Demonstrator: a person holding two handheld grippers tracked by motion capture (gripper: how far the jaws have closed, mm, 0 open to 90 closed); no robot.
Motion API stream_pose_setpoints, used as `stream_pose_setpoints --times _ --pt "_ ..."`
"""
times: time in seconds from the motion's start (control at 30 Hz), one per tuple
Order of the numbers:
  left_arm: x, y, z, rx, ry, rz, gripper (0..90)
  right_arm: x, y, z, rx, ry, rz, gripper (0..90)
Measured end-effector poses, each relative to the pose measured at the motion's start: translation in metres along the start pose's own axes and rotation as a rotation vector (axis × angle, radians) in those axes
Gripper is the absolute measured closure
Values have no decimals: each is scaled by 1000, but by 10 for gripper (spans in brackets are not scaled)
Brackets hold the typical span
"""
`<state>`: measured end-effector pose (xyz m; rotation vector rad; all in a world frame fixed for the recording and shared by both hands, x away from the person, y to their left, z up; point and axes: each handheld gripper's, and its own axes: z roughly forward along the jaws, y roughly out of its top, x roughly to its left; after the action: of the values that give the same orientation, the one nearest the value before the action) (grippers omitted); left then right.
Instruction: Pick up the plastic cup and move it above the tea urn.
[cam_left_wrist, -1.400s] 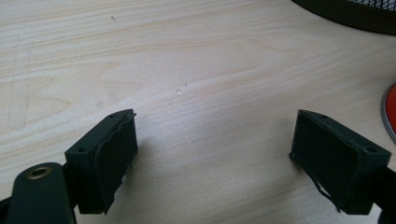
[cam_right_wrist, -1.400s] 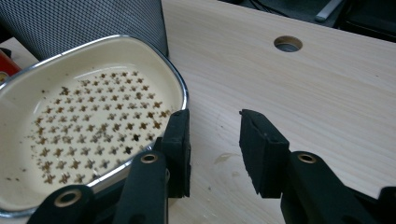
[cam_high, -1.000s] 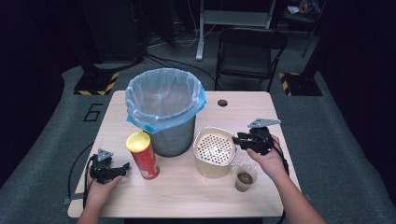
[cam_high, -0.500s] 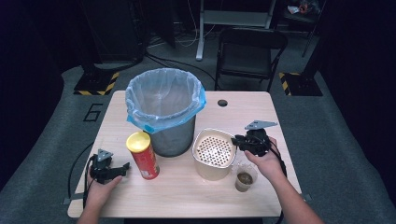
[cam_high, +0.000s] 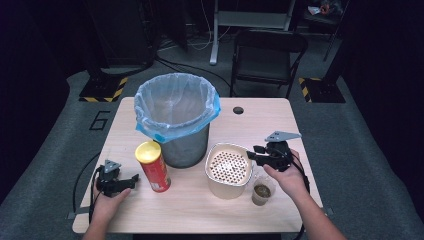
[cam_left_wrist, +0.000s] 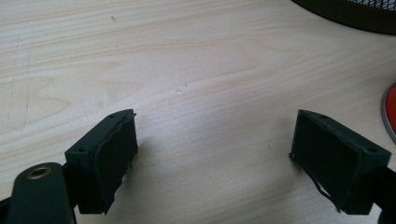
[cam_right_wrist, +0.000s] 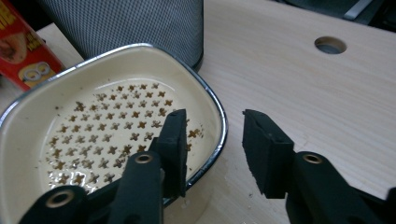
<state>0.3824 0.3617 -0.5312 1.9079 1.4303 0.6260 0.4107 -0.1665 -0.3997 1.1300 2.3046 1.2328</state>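
Note:
A cream container with a perforated insert (cam_high: 229, 170) stands right of centre on the table. My right gripper (cam_high: 252, 154) is at its right rim. In the right gripper view, the right gripper (cam_right_wrist: 215, 135) straddles that rim (cam_right_wrist: 219, 116), one jaw inside and one outside. Its jaws have just been opening, and a gap shows between the outer pad and the rim. My left gripper (cam_high: 132, 180) rests open at the front left beside a red can with a yellow lid (cam_high: 152, 167). The left gripper (cam_left_wrist: 215, 158) has only bare wood between its jaws.
A mesh bin with a blue liner (cam_high: 175, 120) stands behind the can and the container. A small clear cup with brown contents (cam_high: 262, 191) sits by the right hand. A cable hole (cam_high: 238, 110) lies in the tabletop beyond. A chair (cam_high: 267, 55) stands behind the table.
The right hand has shifted slightly at the cream container's rim. The left hand and its gripper have stayed in place.

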Motion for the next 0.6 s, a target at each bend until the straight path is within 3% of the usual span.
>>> stream_pose_setpoints --times 0.03,0.13,0.3,0.43,0.53,0.6 --pt "0 0 0 0 0 0 141 0 -1 -9 -23 -15 2 524" --pt "0 0 0 -1 -2 -4 141 0 -5 -18 -39 -34 9 454" --pt "0 0 0 -1 -2 -4 141 8 -33 -38 -56 -76 11 307" --pt "0 0 0 -1 -2 -3 141 14 -49 -41 -41 -70 32 264" --pt "0 0 0 -1 -2 -5 141 24 -67 -40 -20 -64 25 207" --pt "0 0 0 -1 -2 -4 141 25 -69 -39 -17 -66 20 194"
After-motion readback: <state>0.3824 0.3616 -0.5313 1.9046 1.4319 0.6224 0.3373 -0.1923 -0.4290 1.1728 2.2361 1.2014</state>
